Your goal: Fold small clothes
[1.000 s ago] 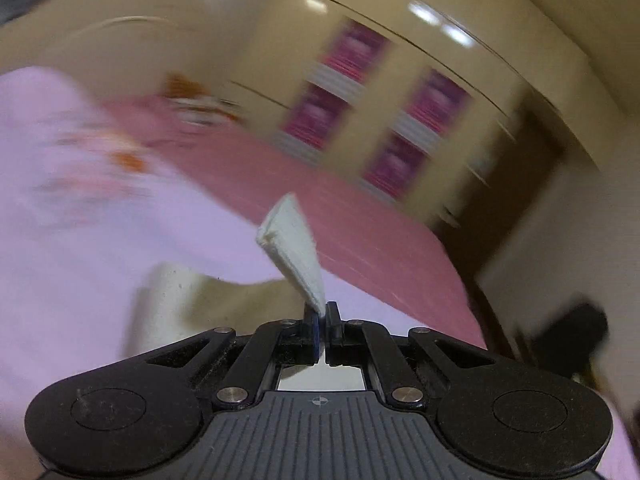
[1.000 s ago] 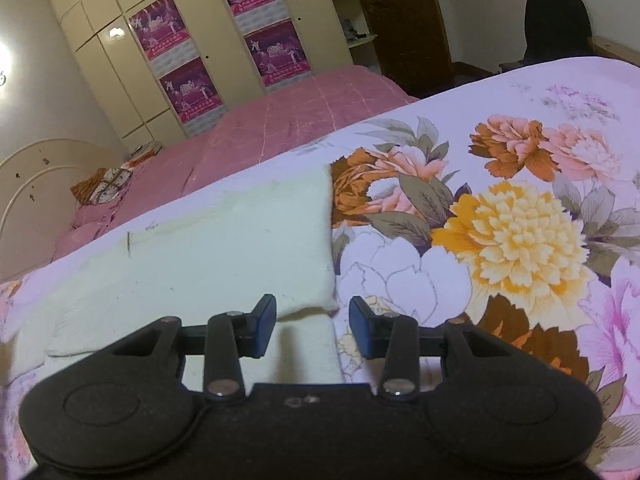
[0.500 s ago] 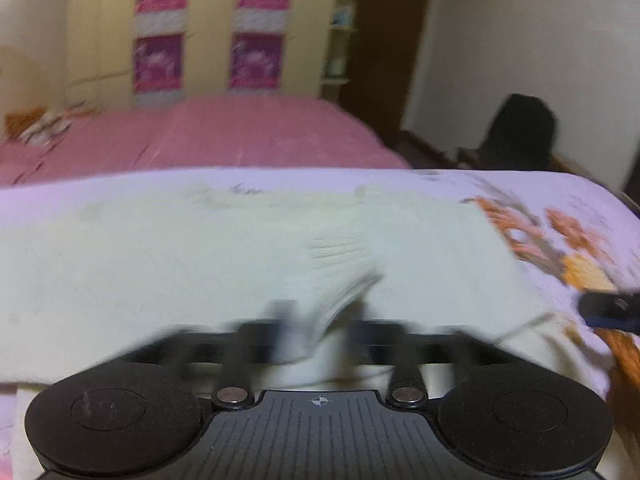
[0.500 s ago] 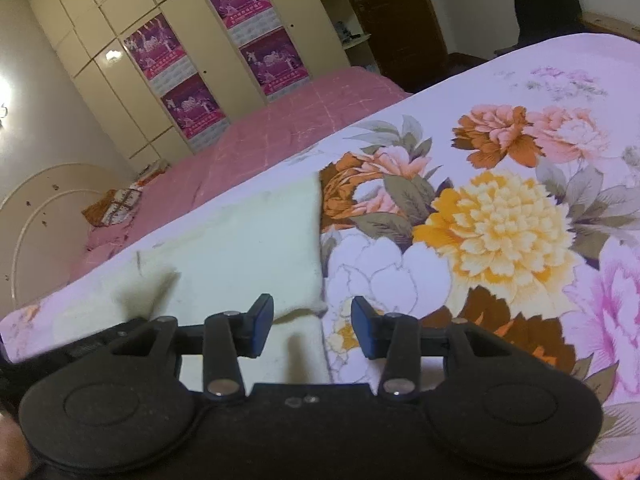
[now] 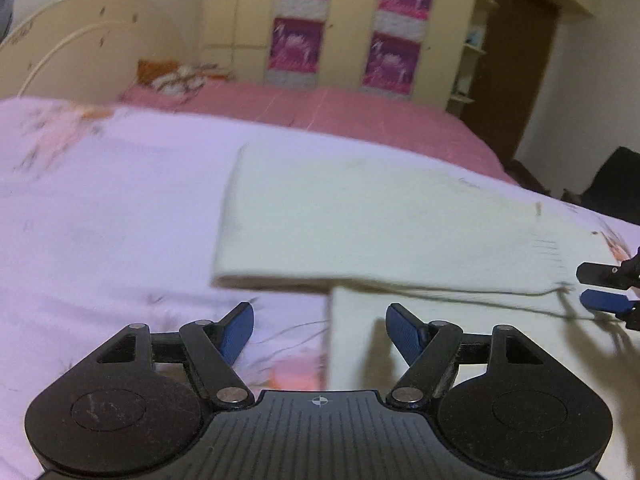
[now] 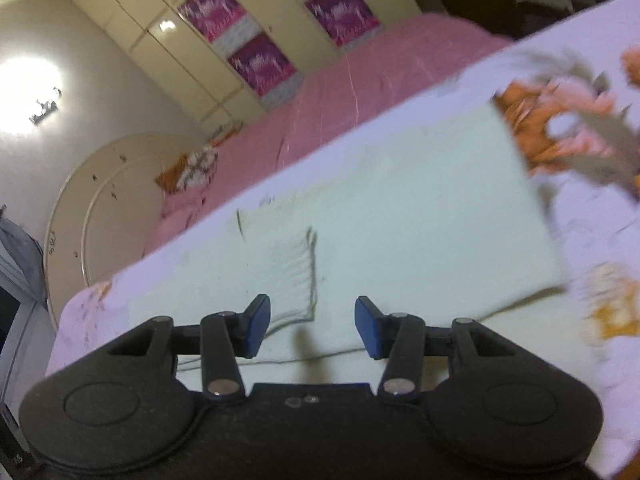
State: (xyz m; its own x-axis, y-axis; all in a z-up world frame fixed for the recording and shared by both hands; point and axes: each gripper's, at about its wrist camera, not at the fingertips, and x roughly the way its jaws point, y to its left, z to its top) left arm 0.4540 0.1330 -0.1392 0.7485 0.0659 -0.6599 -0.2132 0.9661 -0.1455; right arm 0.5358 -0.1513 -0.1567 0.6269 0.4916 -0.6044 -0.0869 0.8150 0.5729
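Left wrist view: the picture is smeared, so the weave and edges of the cream garment are hard to read. It lies flat on the floral bedspread, one folded layer over a lower part that runs off under the tool. The left tongs stand wide apart with nothing between them; they have just been opening, and no cloth is in them. At the right edge the right tongs show only as two tips, cut off by the frame, beside the garment's ribbed end. Four purple posters hang on the wardrobe.

Right wrist view: also blurred. The same single garment fills the middle, with a ribbed cuff lying on top, unclear in the other view. The right tongs hang apart above the cloth, clamped on nothing. A bright wall lamp appears only here.
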